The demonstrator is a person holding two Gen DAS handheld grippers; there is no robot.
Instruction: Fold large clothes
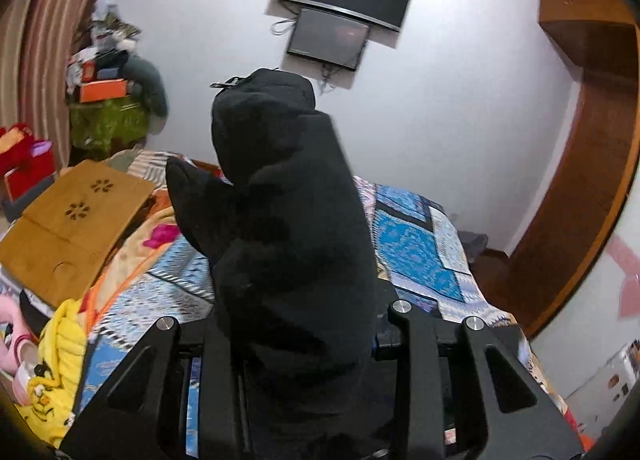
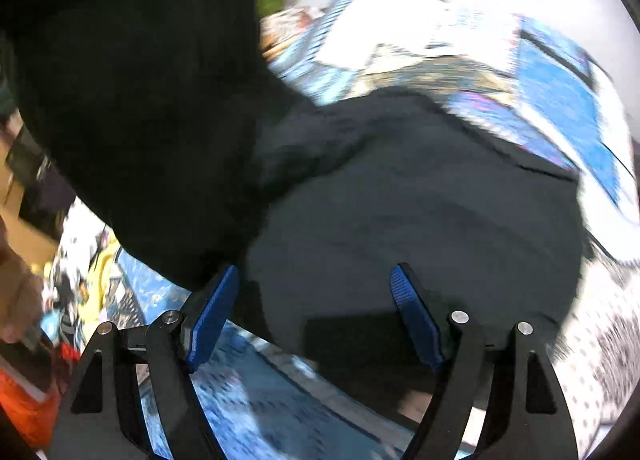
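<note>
**A:** A bedroom: the left tool (image 1: pixel 296 340) holds a bunched fold of the black garment (image 1: pixel 280 188) clear of the patchwork bedspread (image 1: pixel 412 244). Where's the rest of it?

**B:** Draped down onto the bed. The right wrist view shows the garment's lower part (image 2: pixel 400 196) lying across the bedspread (image 2: pixel 560 100), with a raised mass of it at the far left. The right tool (image 2: pixel 316 292) hangs above that cloth with its blue pads (image 2: pixel 212 312) standing wide apart and nothing between them.

**A:** And the left one is narrow?

**B:** Narrow, yes, clamped on a thick wad. Its pads are buried in the fabric (none of the blue shows in that view).

**A:** What could go wrong from here?

**B:** The left tool seems to have gathered several layers, not a single hem, so the fold may land lumpy or skewed. A thick wad can also slide out under its own weight, and the lifted part would collapse in a heap.

**A:** Anything in the way?

**B:** A wooden lap tray (image 1: pixel 68 232) and a yellow plush toy (image 1: pixel 52 372) crowd the bed's left edge. Swinging the garment that way could snag or drag them. The right tool, if it closes on the middle of the cloth and not an edge, would pinch a crease into the panel.
</note>
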